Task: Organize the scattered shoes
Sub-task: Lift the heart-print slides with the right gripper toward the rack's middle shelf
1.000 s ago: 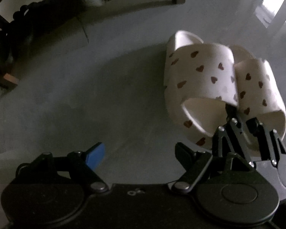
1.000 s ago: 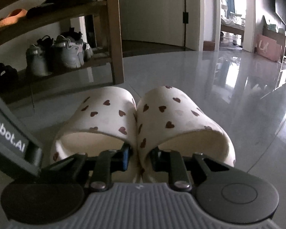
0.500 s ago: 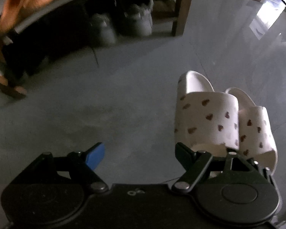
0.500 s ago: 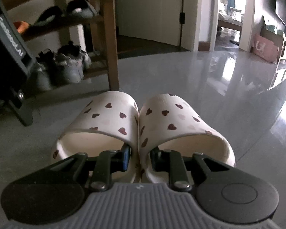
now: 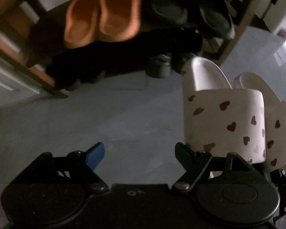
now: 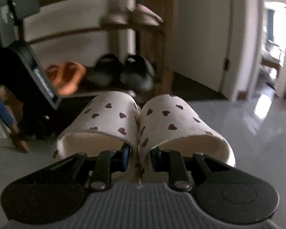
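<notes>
Below the left wrist camera, the left gripper (image 5: 138, 152) stands with its jaws spread wide and nothing between them; only grey floor (image 5: 85, 118) shows in the gap. Its blue-tipped finger (image 5: 96, 153) and its black finger (image 5: 183, 154) touch no shoe. Just right of that black finger hang the two heart-print slippers (image 5: 225, 118), cream with dark hearts, side by side and clear of the floor. Beyond the slippers stands the wooden shoe rack (image 5: 230, 36). On its shelf I count one pair of orange clogs (image 5: 101, 13) and, to the right of them, two dark shoes (image 5: 192, 13); the lower shelf is too dark and blurred to count.

From the right wrist camera, the right gripper (image 6: 140, 156) is clenched on the slippers: one finger reaches inside each slipper, and the two inner strap walls are pinched together between them. The pair is lifted in front of the rack, toes pointing toward it. Behind the slippers, the middle shelf carries the orange clogs (image 6: 65, 76) and a dark pair (image 6: 124, 72) to the right of them. The shelf above holds one pale pair (image 6: 131, 15), blurred. Left of the slippers the left gripper's body (image 6: 21, 61) is in view, tilted downward. Right of the rack is a white door frame (image 6: 232, 38) with glossy floor (image 6: 247, 126) running past it.
</notes>
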A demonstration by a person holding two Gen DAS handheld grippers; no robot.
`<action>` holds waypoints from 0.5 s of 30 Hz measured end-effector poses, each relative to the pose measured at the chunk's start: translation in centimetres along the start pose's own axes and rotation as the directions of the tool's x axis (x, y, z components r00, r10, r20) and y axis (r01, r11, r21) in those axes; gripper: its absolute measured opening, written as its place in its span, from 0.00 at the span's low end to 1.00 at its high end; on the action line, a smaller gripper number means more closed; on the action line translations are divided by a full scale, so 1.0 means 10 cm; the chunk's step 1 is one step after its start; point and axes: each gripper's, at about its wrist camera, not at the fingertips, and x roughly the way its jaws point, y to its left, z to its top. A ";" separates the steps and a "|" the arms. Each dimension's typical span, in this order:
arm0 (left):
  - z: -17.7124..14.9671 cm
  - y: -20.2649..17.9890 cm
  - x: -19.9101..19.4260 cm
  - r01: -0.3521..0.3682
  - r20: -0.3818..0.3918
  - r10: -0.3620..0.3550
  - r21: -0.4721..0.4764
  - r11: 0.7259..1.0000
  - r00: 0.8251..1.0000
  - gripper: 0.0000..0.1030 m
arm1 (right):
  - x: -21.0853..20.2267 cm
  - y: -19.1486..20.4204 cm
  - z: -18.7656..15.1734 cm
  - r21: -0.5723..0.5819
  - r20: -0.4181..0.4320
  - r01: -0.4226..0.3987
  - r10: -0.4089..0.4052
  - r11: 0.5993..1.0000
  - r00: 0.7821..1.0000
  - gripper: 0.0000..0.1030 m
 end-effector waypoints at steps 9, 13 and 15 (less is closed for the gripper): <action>0.09 0.72 -0.54 -0.033 -0.011 0.033 -0.078 0.996 0.999 0.79 | -0.33 0.57 0.64 -0.039 0.039 -0.081 0.083 0.996 0.996 0.25; 0.12 1.04 -0.84 -0.030 -0.017 0.028 -0.129 0.991 0.999 0.79 | -0.48 0.85 0.97 -0.053 0.042 -0.103 0.105 0.993 0.994 0.26; 0.15 1.19 -0.99 -0.023 -0.015 0.021 -0.152 0.988 1.000 0.79 | -0.55 0.94 1.13 -0.064 0.053 -0.110 0.114 0.992 0.992 0.26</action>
